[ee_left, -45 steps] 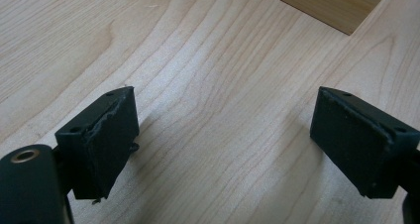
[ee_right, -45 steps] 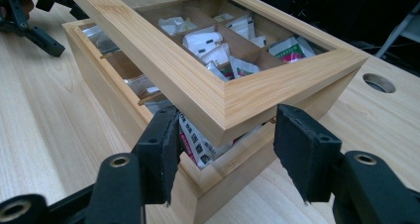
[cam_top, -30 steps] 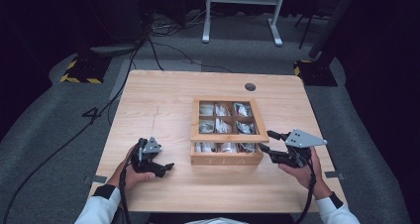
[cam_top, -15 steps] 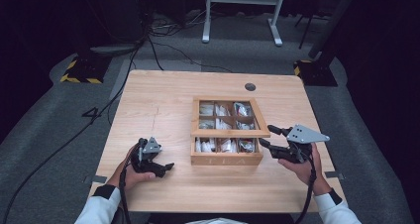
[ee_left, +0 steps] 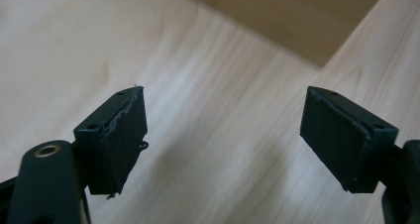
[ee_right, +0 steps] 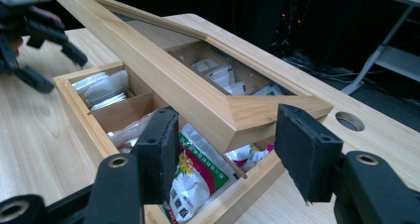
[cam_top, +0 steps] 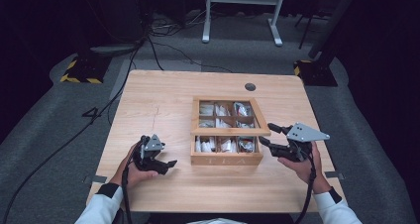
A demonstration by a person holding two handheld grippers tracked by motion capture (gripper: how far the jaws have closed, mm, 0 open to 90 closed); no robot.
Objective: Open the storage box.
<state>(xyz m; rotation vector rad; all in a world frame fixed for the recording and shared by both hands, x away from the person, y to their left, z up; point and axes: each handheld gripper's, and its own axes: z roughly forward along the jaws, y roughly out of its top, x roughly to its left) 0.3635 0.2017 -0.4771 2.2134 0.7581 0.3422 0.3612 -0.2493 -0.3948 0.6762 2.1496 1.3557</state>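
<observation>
Wooden tea box (cam_top: pixel 226 159) sat mid-table (cam_top: pixel 163 100) in the high view, its glazed lid (cam_top: pixel 230 132) partly raised, front edge lifted above the nearest row of compartments. Your right gripper (cam_top: pixel 271 136) was at the box's right front corner, jaws spread, tips beside the lid's right end; whether they touched it you could not tell from there. Your left gripper (cam_top: pixel 167 164) rested low on the table, left of the box and apart from it, jaws apart, holding nothing.

Left gripper view: your two black pads (ee_left: pixel 119 140) stood wide apart over bare tabletop (ee_left: pixel 223 149), nothing between them. A corner of the box (ee_left: pixel 292 16) showed at the top, out of focus.

Right gripper view: your jaws were open, one on either side of the lid's near corner (ee_right: pixel 277 110), not clamped on it. The lid (ee_right: pixel 163 75) slanted up over the box. Beneath it, a green-and-white tea packet (ee_right: pixel 198 177) lay in the nearest compartment, with pale packets (ee_right: pixel 101 90) in the compartments beyond. Your left gripper (ee_right: pixel 34 33) showed blurred at upper left. A round hole (ee_right: pixel 349 120) in the tabletop lay to the right.
</observation>
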